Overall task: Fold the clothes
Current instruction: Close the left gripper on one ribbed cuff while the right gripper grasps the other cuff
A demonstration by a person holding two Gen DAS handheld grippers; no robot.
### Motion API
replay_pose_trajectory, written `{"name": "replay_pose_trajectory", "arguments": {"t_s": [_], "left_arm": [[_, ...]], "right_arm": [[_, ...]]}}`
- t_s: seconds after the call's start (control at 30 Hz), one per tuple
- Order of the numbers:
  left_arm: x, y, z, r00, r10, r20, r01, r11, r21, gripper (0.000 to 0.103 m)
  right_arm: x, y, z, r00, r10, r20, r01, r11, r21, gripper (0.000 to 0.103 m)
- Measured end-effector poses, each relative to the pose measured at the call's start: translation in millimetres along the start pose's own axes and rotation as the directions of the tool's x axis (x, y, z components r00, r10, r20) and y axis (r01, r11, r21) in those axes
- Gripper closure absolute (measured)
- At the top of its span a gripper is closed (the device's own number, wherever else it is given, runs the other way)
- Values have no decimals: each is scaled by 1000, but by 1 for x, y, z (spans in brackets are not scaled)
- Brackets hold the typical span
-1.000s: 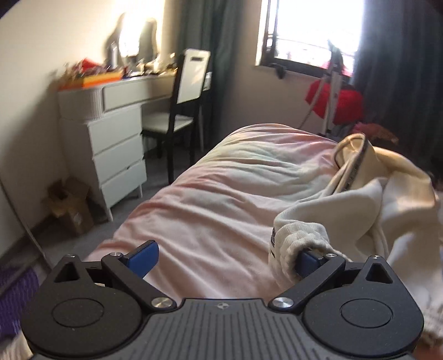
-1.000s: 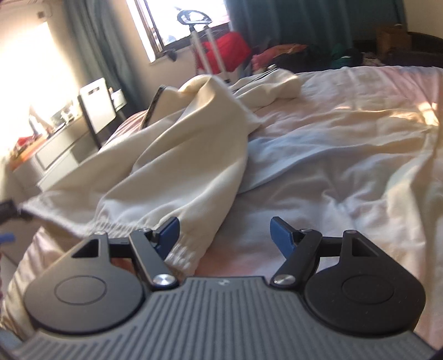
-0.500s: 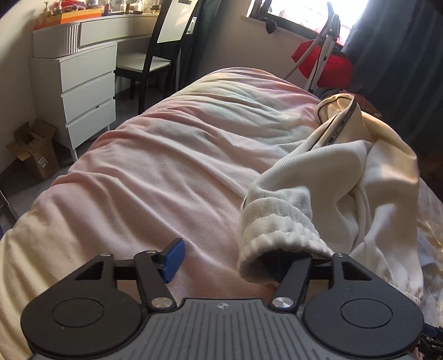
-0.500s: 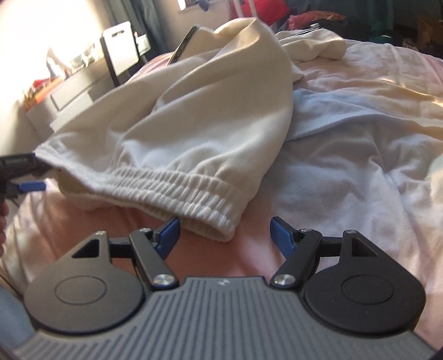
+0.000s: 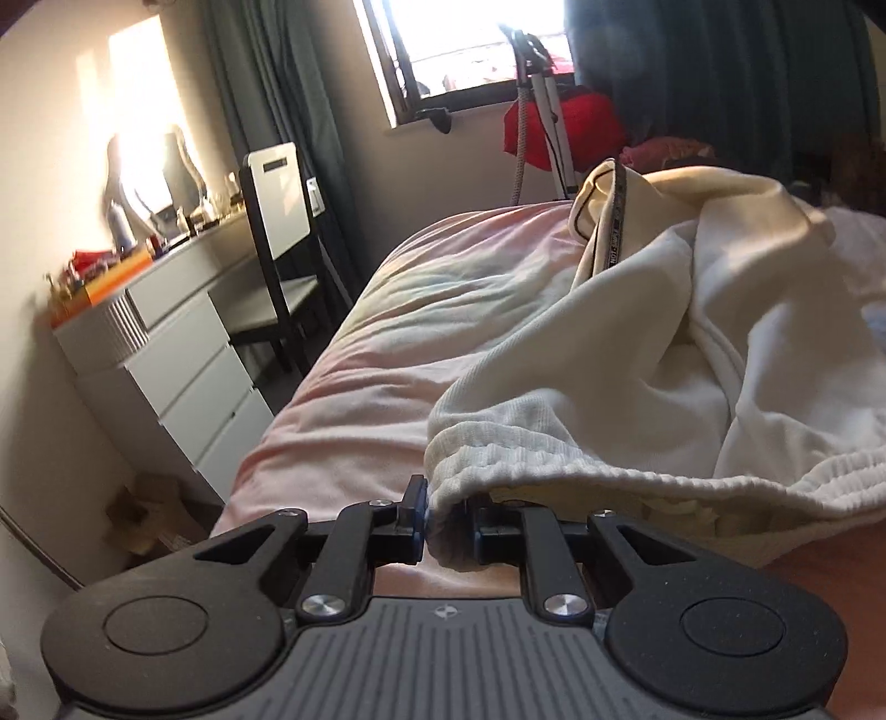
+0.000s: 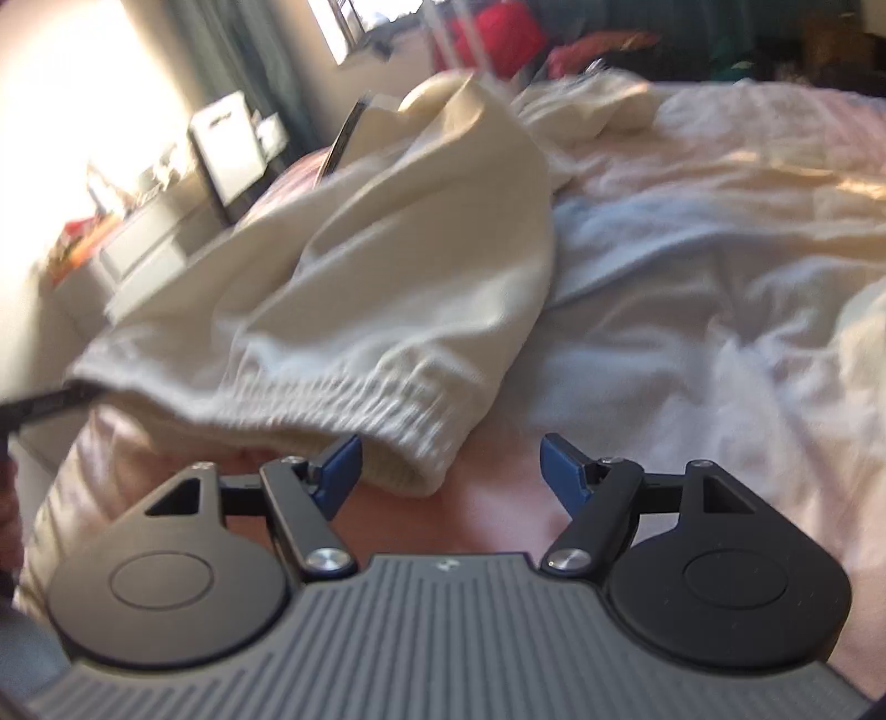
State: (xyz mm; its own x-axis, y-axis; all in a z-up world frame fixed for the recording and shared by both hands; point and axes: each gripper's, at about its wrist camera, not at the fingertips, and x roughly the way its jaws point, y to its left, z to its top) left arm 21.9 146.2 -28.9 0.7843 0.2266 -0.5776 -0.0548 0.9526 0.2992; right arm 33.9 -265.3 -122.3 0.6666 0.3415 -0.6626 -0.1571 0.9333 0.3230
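Window [image 5: 465, 50] glare; right wrist view motion-blurred.

A cream garment [image 5: 637, 354] of soft ribbed knit cloth is seen on a matt, creased pink bedsheet [image 5: 443, 310], by matt black plastic grippers.

Our left gripper [image 5: 447, 523] shows a grey ribbed body stamped with a small round emblem, flanked by two black discs. Black linkage bars, pinned by silver screws, carry fingers [image 5: 414, 512] padded in blue. Our right gripper [image 6: 451, 468] is built the same, its blue pads [image 6: 562, 471] plainer to see, though blur softens what may be a matching emblem.
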Motion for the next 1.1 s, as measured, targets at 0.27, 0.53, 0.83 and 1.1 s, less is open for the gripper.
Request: {"name": "replay_pose_trajectory", "arguments": {"t_s": [0.27, 0.53, 0.83, 1.1], "left_arm": [[-3, 10, 2, 998, -36, 52, 41, 995, -95, 87], [1, 36, 2, 990, -114, 80, 132, 951, -279, 87], [-11, 62, -7, 977, -178, 114, 210, 877, -432, 81], [6, 47, -14, 984, -161, -69, 130, 933, -335, 76]], "right_arm": [[3, 2, 3, 997, -60, 55, 60, 998, -2, 37], [13, 14, 7, 996, -46, 81, 53, 995, -88, 76], [-51, 54, 10, 962, -68, 264, 157, 931, -331, 88], [-17, 60, -11, 986, -155, 54, 163, 877, -451, 84]]}}
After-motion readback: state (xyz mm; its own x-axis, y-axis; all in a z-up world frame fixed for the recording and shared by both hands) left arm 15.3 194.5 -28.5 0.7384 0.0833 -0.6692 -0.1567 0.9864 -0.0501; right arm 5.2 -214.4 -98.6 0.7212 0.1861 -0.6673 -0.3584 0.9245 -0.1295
